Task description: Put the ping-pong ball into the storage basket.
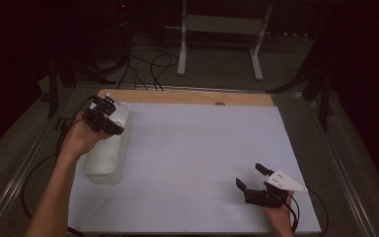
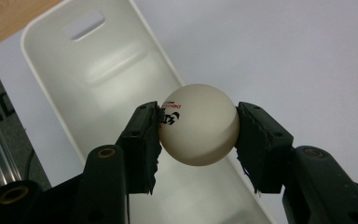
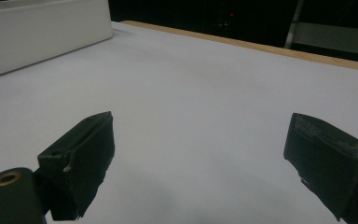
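high view: the left gripper [image 1: 109, 114] hangs over the white bin [image 1: 106, 148] at 9 o'clock; the right gripper [image 1: 250, 177] sits at 5 o'clock, jaws wide.
left gripper view: jaws clamp 1 matte cream ball [image 2: 199, 125] with black-and-red print, above the bin.
right gripper view: jaws wide, nothing between, over the white table [image 3: 205, 88].

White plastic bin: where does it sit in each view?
High view: white plastic bin, left side of the table, under the left tool.
Left gripper view: behind the held ball, running from upper left to bottom.
Right gripper view: top-left corner.
Shared landmark: wooden table edge.
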Tool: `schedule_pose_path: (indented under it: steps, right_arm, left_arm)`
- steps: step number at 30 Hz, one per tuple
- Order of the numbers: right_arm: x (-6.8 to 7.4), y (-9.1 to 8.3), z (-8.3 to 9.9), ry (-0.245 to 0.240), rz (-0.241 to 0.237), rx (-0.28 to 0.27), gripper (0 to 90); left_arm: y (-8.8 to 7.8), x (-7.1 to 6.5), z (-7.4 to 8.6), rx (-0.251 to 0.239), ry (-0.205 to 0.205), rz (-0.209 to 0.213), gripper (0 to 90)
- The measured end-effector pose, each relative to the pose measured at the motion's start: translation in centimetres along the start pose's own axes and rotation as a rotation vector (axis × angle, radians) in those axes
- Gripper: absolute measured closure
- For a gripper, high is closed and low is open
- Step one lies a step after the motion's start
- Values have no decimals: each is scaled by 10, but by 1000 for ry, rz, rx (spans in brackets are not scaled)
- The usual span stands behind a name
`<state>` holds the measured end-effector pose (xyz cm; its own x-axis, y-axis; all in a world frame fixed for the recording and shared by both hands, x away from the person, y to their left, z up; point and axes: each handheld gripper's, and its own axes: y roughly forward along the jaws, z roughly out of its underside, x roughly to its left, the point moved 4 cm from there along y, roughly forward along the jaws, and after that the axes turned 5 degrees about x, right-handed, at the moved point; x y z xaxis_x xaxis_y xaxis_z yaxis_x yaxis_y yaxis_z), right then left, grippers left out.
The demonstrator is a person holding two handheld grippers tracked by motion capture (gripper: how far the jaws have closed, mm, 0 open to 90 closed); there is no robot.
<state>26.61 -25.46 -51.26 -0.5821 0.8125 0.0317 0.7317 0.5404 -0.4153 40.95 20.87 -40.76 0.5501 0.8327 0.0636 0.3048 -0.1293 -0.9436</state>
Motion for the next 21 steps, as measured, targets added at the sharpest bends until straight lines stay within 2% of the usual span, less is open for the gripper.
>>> schedule_pose_path:
  steps: [21]
  right_arm:
    - [0,0,0,0,0,2,80]
  left_arm:
    - [3,5,8,-11,-7,-4,511]
